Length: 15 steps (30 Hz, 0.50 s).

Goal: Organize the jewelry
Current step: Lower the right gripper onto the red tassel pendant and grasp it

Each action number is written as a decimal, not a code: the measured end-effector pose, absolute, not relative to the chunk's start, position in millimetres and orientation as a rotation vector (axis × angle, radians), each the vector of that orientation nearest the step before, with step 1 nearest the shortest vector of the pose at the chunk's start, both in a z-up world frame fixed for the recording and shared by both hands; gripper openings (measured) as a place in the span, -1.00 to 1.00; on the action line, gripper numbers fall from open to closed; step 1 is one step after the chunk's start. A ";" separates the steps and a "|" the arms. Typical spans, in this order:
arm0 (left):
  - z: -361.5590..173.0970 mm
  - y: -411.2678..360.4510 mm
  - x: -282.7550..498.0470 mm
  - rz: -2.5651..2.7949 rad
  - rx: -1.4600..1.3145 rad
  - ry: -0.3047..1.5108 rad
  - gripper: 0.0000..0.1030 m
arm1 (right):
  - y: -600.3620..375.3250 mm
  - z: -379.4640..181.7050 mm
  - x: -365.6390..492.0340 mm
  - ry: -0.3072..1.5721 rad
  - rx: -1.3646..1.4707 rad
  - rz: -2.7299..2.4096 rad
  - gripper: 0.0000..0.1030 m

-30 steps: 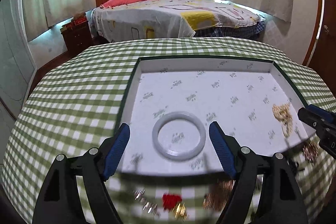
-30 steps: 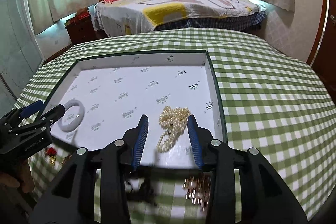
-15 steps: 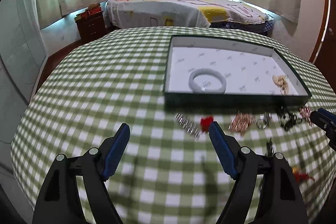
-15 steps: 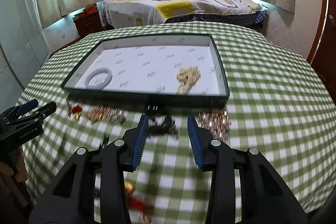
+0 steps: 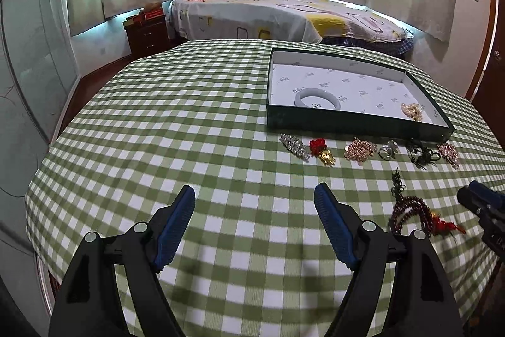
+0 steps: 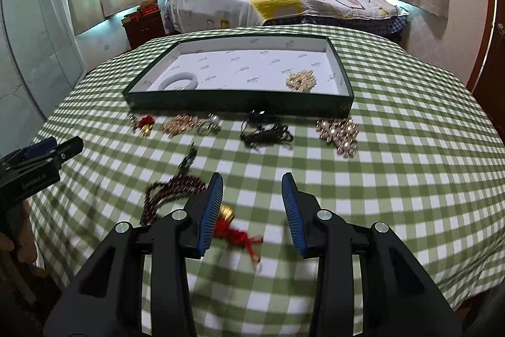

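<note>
A dark green tray (image 5: 353,123) (image 6: 240,108) with a white liner holds a pale bangle (image 5: 317,98) (image 6: 178,80) and a pearl piece (image 5: 412,111) (image 6: 301,80). Loose jewelry lies in a row in front of it: a red-and-gold piece (image 5: 322,149), a rose-gold piece (image 5: 359,149) (image 6: 181,123), a ring (image 6: 210,123), a black cord (image 6: 265,133) and a pearl brooch (image 6: 339,133). A dark bead strand with a red tassel (image 6: 176,190) (image 5: 413,212) lies nearest. My left gripper (image 5: 254,221) is open and empty over bare cloth. My right gripper (image 6: 251,206) is open and empty just right of the tassel.
The round table has a green checked cloth (image 5: 189,128) and its edge curves close on the left and near sides. A bed (image 5: 284,11) and a wooden nightstand (image 5: 146,32) stand beyond the table. A wooden door frame (image 6: 483,30) is at the right.
Both grippers have pulled back from the tray toward the near edge of the table. The bangle and pearl piece stay in the tray, and the loose jewelry row has come into view.
</note>
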<state>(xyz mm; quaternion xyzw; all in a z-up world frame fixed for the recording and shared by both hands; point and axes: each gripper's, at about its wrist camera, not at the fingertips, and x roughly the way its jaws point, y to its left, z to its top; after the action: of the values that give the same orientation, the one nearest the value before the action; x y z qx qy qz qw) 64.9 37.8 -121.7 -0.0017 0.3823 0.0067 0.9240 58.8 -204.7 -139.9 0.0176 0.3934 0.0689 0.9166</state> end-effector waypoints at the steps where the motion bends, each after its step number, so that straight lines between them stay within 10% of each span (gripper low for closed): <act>1: -121.2 38.0 61.9 0.014 -0.005 0.782 0.46 | -203.4 -141.3 55.7 0.812 0.036 0.147 -0.26; 15: -120.4 41.5 44.0 0.025 -0.011 0.775 0.46 | -189.2 -161.3 41.9 0.863 0.030 0.188 -0.26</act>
<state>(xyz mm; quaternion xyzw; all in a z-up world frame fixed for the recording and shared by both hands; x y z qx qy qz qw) 44.0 41.5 -120.4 -0.0054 0.3777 0.0124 0.9258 41.9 -189.2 -161.3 0.0144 0.4175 0.0908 0.9040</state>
